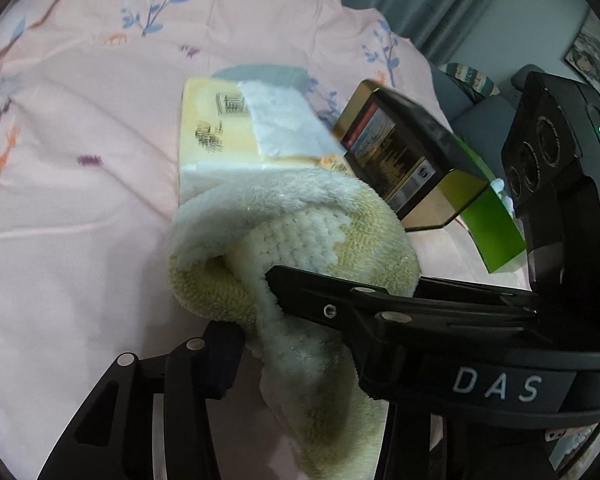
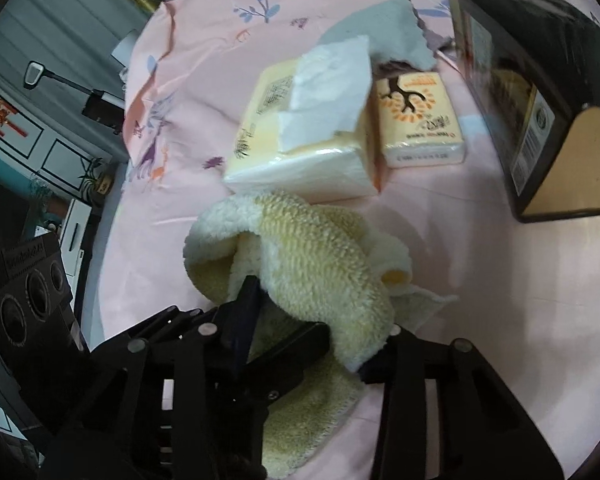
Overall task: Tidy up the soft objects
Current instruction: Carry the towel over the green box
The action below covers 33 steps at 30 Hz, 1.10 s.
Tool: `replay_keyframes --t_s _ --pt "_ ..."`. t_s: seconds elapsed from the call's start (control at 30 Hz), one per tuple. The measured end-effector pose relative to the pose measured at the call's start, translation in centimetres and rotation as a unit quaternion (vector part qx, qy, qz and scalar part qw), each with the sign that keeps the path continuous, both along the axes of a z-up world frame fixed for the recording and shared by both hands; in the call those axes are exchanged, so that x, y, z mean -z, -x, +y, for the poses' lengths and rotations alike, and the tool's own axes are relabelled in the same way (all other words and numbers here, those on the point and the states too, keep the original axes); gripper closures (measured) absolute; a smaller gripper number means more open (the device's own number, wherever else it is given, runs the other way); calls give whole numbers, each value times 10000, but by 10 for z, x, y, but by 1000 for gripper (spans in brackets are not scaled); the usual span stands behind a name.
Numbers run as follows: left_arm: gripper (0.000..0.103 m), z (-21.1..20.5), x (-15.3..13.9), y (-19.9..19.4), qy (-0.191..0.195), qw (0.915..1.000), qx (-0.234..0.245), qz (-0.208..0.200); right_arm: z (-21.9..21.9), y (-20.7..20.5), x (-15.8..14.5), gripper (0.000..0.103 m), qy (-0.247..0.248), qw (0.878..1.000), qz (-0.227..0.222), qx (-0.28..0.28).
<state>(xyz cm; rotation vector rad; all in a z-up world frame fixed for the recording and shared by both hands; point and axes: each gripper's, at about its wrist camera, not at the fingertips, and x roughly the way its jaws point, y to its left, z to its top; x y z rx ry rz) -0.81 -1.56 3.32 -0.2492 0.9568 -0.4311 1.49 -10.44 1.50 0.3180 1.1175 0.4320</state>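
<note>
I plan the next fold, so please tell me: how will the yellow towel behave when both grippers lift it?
The yellow towel already droops over the fingers, so it will probably sag. Its fluffy pile should grip well, hardly slipping. It looks light.

A pink sheet (image 2: 148, 240) printed with blue sprigs and small orange deer covers the surface that carries everything. On it lie a fluffy cream-and-yellow towel (image 2: 320, 260), a large tissue pack (image 2: 300, 160) with a sheet sticking up, and a smaller tissue pack (image 2: 420, 120) just beside it. A grey cloth (image 2: 396, 36) lies behind them, and a dark tin box (image 2: 540, 128) stands to the right.
</note>
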Motion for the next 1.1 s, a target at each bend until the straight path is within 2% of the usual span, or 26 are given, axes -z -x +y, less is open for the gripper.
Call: replay_keyframes --t_s 0.13,0.33,0.53,0.67,0.9,1.0,1.1 --pt "56 2 -23 8 35 9993 -23 -365 -2 5 -22 65 -166 9995 -276 -28" --pt "57 -13 -71 15 165 9941 24 -1068 -15 17 -75 65 -49 9945 -1046 79" --pt "57 -62 -114 9 226 9834 398 -1755 -62 26 -125 65 45 9822 -1825 449" --pt "57 -106 -133 -3 287 9752 709 -2078 -105 26 -144 65 3 9745 -2085 832" --pt "57 -192 -152 -36 468 9656 1322 -2191 -192 22 -167 65 188 9586 -2367 1571" --pt "57 -230 -154 -47 456 9589 1603 -2295 -230 24 -166 63 215 9501 -2482 1878" --pt "57 -267 -147 -59 402 9566 1876 -2194 -263 20 -155 63 66 9441 -2460 2192"
